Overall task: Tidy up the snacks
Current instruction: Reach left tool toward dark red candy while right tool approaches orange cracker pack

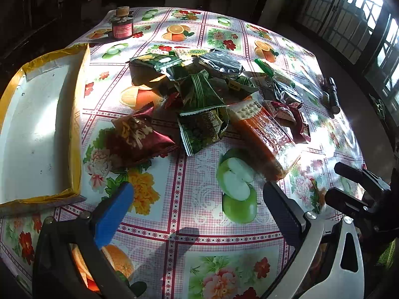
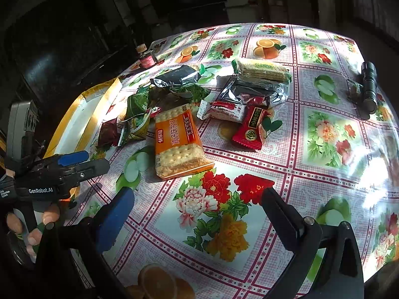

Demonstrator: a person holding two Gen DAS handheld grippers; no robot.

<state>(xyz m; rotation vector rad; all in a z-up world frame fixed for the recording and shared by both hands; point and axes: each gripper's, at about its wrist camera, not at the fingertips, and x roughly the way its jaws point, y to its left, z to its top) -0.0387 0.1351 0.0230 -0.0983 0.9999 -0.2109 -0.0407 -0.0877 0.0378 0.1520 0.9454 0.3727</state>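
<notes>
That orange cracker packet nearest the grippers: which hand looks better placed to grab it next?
Probably the right gripper. It is open, and the orange cracker packet lies straight ahead between its fingers. In the left wrist view the packet sits right of centre; the open left gripper is nearer the white yellow-edged box.

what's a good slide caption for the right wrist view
Open right claw hovers over a floral tablecloth, facing an orange cracker pack among scattered snacks.

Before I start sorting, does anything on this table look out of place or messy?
Yes. The snack packets lie in a loose heap mid-table, none in the box at the left. A black flashlight near the far right edge is no snack. Nothing looks spilled.
</notes>
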